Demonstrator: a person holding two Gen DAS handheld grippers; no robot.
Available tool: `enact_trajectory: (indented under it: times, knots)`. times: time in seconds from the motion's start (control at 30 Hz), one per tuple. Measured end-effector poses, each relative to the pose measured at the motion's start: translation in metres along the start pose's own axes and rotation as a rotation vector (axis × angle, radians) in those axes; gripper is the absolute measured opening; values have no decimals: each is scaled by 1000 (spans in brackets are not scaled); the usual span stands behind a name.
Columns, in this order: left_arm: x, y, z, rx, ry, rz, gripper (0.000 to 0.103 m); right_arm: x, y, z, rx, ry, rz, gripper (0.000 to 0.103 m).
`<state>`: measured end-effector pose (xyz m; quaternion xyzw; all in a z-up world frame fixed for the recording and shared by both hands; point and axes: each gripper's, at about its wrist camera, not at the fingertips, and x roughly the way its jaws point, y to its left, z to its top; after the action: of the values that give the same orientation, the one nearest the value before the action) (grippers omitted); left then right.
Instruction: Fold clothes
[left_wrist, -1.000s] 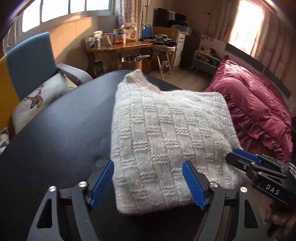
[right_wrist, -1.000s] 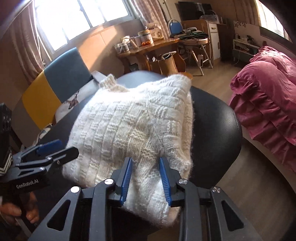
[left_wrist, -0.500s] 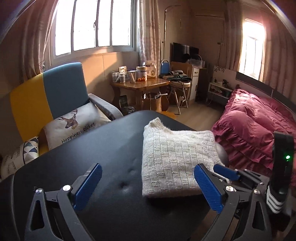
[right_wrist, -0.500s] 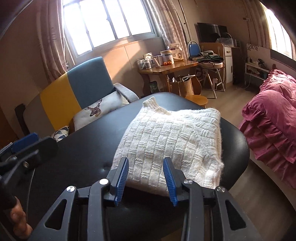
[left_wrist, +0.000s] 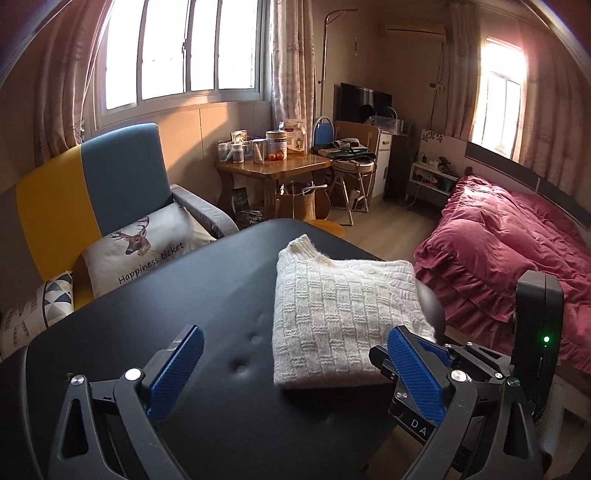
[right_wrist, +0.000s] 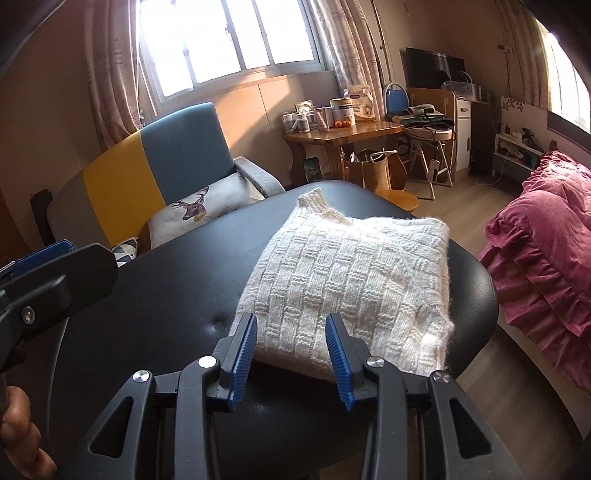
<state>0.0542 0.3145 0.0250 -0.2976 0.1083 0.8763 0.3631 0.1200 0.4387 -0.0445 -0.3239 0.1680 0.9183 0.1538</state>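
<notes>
Black table (left_wrist: 147, 314), blue-and-yellow armchair (left_wrist: 110, 177) with deer cushion (left_wrist: 147, 247), cluttered wooden table (left_wrist: 280, 168), red bedding (left_wrist: 517, 236), television (left_wrist: 360, 101)

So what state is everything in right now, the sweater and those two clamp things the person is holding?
White knit sweater: folded into a compact rectangle, lying flat on the black table, collar at the far end.
Left gripper: open wide, empty, clear of the sweater.
Right gripper: open, empty, held just short of the sweater's near edge.
Black table: bare except for the sweater.
</notes>
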Motion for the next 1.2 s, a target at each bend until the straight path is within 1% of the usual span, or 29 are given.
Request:
enact_trajectory:
  times: [0.1,0.2,0.37,0.43,0.5,0.57,0.7,0.93,1.2]
  knots:
    - [2,-2,-1,1,3,-2,100,1,-4,-3,6,7,-15,39]
    - [5,-2,-4,1,7,35,97,4,-8,-5,12,21,-23,39]
    - [9,2,-8,-5,23,62,97,6,-13,-8,27,30,-37,39]
    - [9,2,-8,-5,28,83,99,7,-15,-8,33,33,-40,39]
    - [8,2,-8,1,31,71,102,8,-16,-9,39,36,-44,39]
    - [7,1,-10,-3,29,77,102,9,-17,-10,45,39,-47,39]
    - [6,2,-12,-16,39,61,102,10,-17,-12,45,44,-53,39]
    - [-5,-1,-11,3,-4,60,102,13,-16,-15,41,58,-59,39]
    - [-11,-2,-8,6,-7,51,103,15,-13,-18,28,70,-57,39]
